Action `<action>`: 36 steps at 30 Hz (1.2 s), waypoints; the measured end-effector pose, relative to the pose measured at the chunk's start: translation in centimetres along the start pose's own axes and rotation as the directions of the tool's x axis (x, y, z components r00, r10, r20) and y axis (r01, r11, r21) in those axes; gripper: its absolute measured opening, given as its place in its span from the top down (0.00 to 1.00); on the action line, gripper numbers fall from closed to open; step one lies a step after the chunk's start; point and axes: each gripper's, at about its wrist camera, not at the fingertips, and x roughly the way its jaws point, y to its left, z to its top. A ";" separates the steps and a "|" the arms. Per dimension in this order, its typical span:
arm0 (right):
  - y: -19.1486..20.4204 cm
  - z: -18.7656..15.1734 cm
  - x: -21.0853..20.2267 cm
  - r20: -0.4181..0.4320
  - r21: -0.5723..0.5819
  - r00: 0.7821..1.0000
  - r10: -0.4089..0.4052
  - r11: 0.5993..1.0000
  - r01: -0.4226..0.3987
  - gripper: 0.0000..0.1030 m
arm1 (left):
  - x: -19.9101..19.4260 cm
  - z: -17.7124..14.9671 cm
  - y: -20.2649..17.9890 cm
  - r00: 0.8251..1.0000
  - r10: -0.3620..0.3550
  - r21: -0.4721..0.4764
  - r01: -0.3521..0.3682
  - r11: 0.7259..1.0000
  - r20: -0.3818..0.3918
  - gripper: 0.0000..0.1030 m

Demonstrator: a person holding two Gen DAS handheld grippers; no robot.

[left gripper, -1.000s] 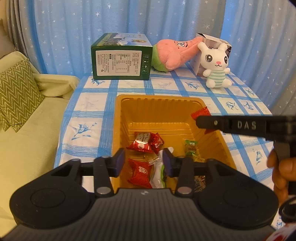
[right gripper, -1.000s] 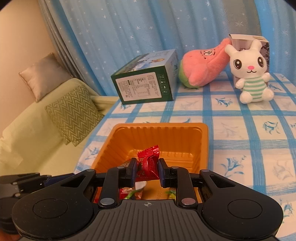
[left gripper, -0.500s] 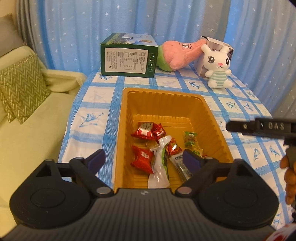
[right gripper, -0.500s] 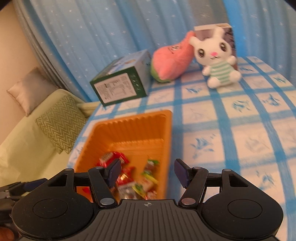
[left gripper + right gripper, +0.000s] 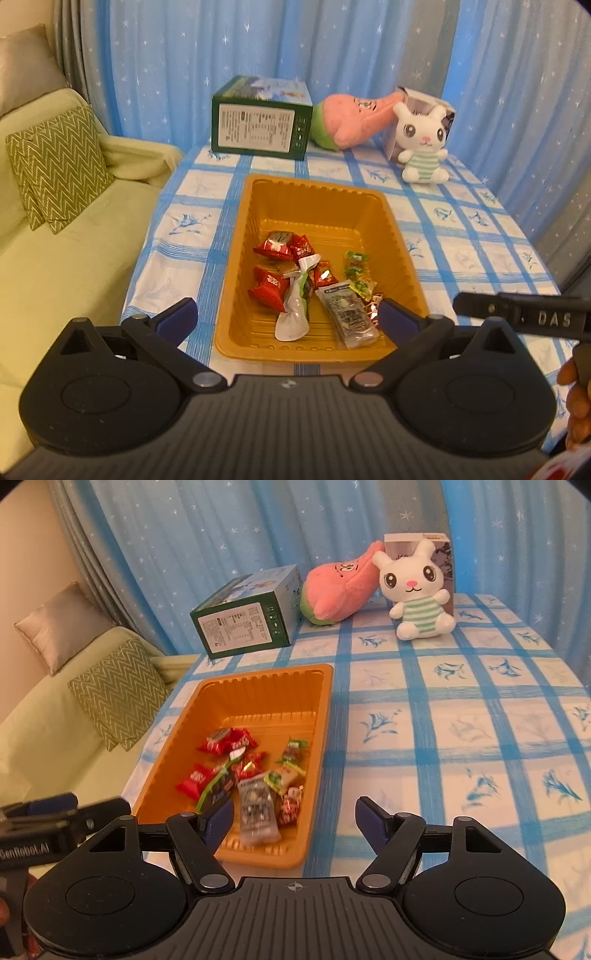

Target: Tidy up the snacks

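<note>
An orange plastic tray (image 5: 317,199) sits on the blue-checked tablecloth and holds several wrapped snacks: red candies (image 5: 277,246), a white-green pouch (image 5: 294,314), a clear packet (image 5: 347,314) and green sweets (image 5: 355,266). My left gripper (image 5: 287,314) is open and empty, held above the tray's near end. My right gripper (image 5: 294,821) is open and empty, over the tray's near right corner (image 5: 295,849). The snacks also show in the right wrist view (image 5: 255,808).
A green carton (image 5: 260,118), a pink plush (image 5: 351,120) and a white rabbit plush (image 5: 423,142) in front of a small box stand at the table's far edge. A yellow-green sofa with a zigzag cushion (image 5: 55,166) lies to the left. Blue star curtains hang behind.
My right gripper opened and its red candy is gone from the jaws; it then drew back to the right. My left gripper opened wide and pulled back and up from the tray.
</note>
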 end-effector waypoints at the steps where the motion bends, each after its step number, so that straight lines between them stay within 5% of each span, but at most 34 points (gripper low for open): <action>1: 0.0 -0.3 -0.6 0.001 0.001 1.000 -0.003 1.000 0.003 0.29 | -0.6 -0.1 -0.1 1.000 0.001 -0.002 -0.001 1.000 0.003 0.00; 22: -0.3 -5.4 -10.5 0.028 -0.086 0.992 -0.124 0.988 0.126 0.23 | -9.6 -4.0 -4.6 0.999 0.045 -0.008 -0.045 0.999 0.010 0.00; 36: 0.5 -7.3 -13.4 0.032 -0.092 0.994 -0.105 0.990 0.108 0.23 | -11.4 -5.8 -6.4 0.999 0.053 0.040 -0.053 0.998 0.005 0.00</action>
